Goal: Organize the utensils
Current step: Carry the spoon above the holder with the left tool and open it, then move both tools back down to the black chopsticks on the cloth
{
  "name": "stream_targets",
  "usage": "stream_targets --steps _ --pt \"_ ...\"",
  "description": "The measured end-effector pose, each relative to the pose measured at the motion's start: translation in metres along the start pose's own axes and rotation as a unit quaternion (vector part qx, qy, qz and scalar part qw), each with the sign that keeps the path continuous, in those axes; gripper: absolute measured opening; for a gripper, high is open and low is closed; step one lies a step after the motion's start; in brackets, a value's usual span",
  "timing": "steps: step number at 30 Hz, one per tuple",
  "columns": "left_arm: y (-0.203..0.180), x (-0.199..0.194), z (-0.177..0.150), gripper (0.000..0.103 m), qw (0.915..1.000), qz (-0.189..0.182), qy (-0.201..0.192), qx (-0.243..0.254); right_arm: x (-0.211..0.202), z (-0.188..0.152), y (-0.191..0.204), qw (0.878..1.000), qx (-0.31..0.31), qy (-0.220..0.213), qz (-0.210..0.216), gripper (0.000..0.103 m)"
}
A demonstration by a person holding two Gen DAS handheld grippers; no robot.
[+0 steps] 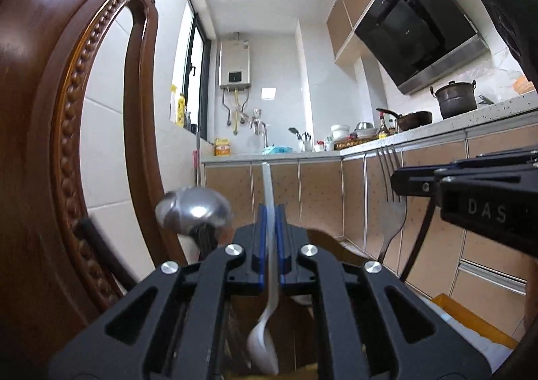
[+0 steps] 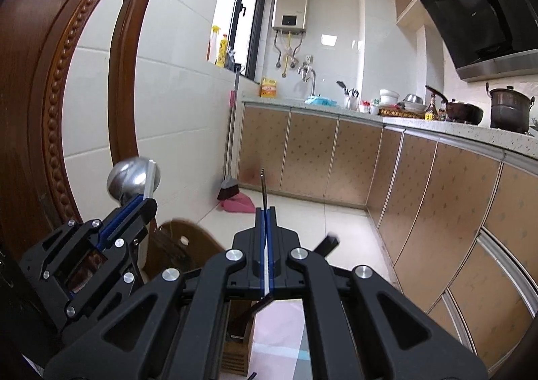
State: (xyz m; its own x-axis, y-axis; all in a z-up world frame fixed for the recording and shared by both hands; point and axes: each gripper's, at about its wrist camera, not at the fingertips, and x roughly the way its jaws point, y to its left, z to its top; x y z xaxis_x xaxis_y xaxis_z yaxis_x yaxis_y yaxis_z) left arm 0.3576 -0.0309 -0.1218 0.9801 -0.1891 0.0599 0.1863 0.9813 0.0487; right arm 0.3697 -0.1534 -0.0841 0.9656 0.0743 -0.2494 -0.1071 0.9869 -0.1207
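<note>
A tiled kitchen is seen, with brown cabinets (image 2: pixel 312 154) under a speckled counter (image 2: pixel 470 127) and a carved wooden chair (image 1: pixel 67 111) at left. A white spoon (image 1: pixel 269 245) is pinched by the left gripper (image 1: pixel 269 222); a fork (image 1: pixel 393 208) is clamped in the right gripper (image 2: pixel 265 222).

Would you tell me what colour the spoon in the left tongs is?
White; the spoon shows best in the left wrist view.

Right tongs (image 2: pixel 265 212) clamped on fork (image 2: pixel 264 191), left tongs (image 2: pixel 141 201) beside ladle (image 2: pixel 129 176)
</note>
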Motion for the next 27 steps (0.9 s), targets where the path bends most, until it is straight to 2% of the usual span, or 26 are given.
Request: stream_targets --steps 2,3,4,5,9,10,13,14,15,17,18,20,21,23,25,26,27 --pt "0.003 -0.002 0.0 0.013 0.9999 0.007 0.005 -0.009 0.001 -0.003 0.001 1.0 0.003 0.006 0.001 0.006" --pt "0.005 -0.004 0.001 0.023 0.9998 0.012 0.008 -0.015 0.0 -0.002 0.002 1.0 0.003 0.007 0.001 0.009" --pt "0.009 -0.007 0.002 0.027 0.9995 0.016 0.01 -0.025 -0.001 -0.001 0.001 1.0 0.006 0.008 0.004 0.017" --pt "0.012 -0.009 0.002 0.029 0.9992 0.018 0.013 -0.033 -0.003 -0.002 0.001 1.0 0.009 0.009 0.008 0.02" --pt "0.021 -0.025 0.009 0.039 0.9981 0.019 0.026 -0.054 -0.009 0.0 0.0 1.0 0.014 0.017 0.017 0.023" --pt "0.022 -0.031 0.012 0.041 0.998 0.021 0.025 -0.054 -0.013 0.001 -0.001 1.0 0.016 0.017 0.02 0.027" --pt "0.021 -0.063 0.023 0.059 0.9984 0.028 0.027 -0.041 -0.035 0.005 -0.009 0.999 0.03 0.008 0.032 0.042" --pt "0.018 -0.075 0.026 0.068 0.9986 0.026 0.038 -0.026 -0.044 0.007 -0.012 0.999 0.035 0.005 0.034 0.045" --pt "0.014 -0.085 0.028 0.072 0.9979 0.021 0.059 -0.011 -0.053 0.009 -0.015 0.999 0.039 0.004 0.037 0.047" --pt "0.007 -0.101 0.026 0.075 0.9944 0.003 0.105 0.004 -0.076 0.01 -0.023 0.998 0.044 0.003 0.039 0.061" --pt "0.004 -0.106 0.023 0.077 0.9916 -0.008 0.129 0.009 -0.085 0.007 -0.025 0.998 0.041 0.005 0.039 0.064" --pt "-0.006 -0.115 0.005 0.077 0.9767 -0.039 0.21 0.026 -0.106 -0.007 -0.028 0.999 0.026 0.024 0.035 0.065" --pt "-0.01 -0.117 -0.003 0.077 0.9703 -0.046 0.235 0.032 -0.114 -0.014 -0.029 0.999 0.022 0.036 0.032 0.065" --pt "-0.018 -0.121 -0.028 0.076 0.9509 -0.059 0.302 0.031 -0.124 -0.037 -0.029 0.996 0.026 0.075 0.04 0.065" --pt "-0.019 -0.121 -0.049 0.058 0.9313 -0.072 0.357 0.002 -0.116 -0.064 -0.026 0.989 0.032 0.135 0.055 0.065" --pt "-0.018 -0.121 -0.059 0.03 0.9201 -0.073 0.384 -0.02 -0.103 -0.081 -0.024 0.98 0.04 0.177 0.077 0.065" --pt "-0.017 -0.12 -0.07 0.019 0.9067 -0.076 0.413 -0.038 -0.085 -0.098 -0.024 0.968 0.056 0.221 0.103 0.063"
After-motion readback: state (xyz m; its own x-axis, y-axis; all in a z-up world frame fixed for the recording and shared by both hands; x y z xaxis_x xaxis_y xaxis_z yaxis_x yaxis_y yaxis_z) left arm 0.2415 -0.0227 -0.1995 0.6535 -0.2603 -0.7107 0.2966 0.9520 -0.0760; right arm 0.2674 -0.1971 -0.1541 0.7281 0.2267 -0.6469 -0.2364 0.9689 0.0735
